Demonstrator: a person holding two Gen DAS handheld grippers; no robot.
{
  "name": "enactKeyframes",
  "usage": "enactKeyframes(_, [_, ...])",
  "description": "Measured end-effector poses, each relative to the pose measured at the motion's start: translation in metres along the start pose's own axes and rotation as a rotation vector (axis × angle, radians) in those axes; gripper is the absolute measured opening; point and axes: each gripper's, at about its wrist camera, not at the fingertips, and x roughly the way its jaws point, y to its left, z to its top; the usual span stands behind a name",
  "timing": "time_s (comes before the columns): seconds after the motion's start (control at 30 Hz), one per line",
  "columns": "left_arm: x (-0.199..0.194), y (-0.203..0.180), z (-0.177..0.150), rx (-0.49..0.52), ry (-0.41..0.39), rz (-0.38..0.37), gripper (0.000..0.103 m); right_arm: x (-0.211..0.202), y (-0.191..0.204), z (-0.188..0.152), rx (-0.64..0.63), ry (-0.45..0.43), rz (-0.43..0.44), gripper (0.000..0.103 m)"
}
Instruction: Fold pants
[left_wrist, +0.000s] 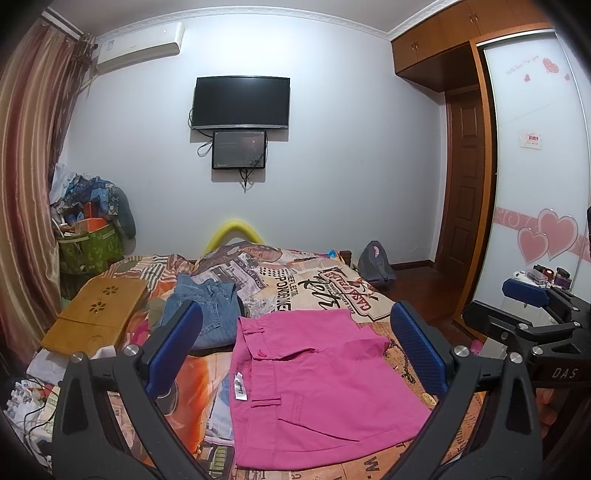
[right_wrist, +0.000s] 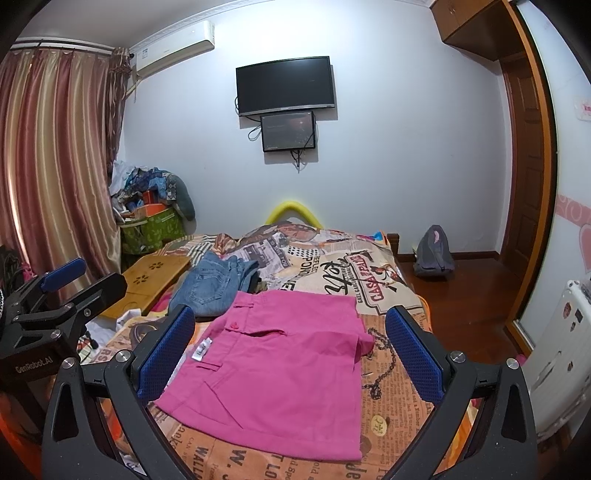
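Pink pants (left_wrist: 317, 387) lie folded into a compact rectangle on the printed bedspread (left_wrist: 325, 284); they also show in the right wrist view (right_wrist: 280, 369). My left gripper (left_wrist: 295, 350) is open and empty, held above the pants with its blue pads on either side. My right gripper (right_wrist: 291, 354) is open and empty too, hovering over the pants. The right gripper shows at the right edge of the left wrist view (left_wrist: 532, 295). The left gripper shows at the left edge of the right wrist view (right_wrist: 62, 280).
Blue jeans (left_wrist: 207, 306) lie crumpled behind the pink pants. A wooden lap tray (left_wrist: 96, 314) sits on the bed's left side. A green basket of clutter (left_wrist: 88, 243) stands by the curtain. A grey backpack (left_wrist: 375, 264) sits on the floor at the right.
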Motion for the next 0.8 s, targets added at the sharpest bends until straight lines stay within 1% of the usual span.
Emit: enactKeyframes(0.8, [-0.0001, -0.0058, -0.005, 0.006, -0.013, 0.015, 0.103, -0.0015, 0.0033, -0.0003, -0.003, -0.005, 0.0, 0.103])
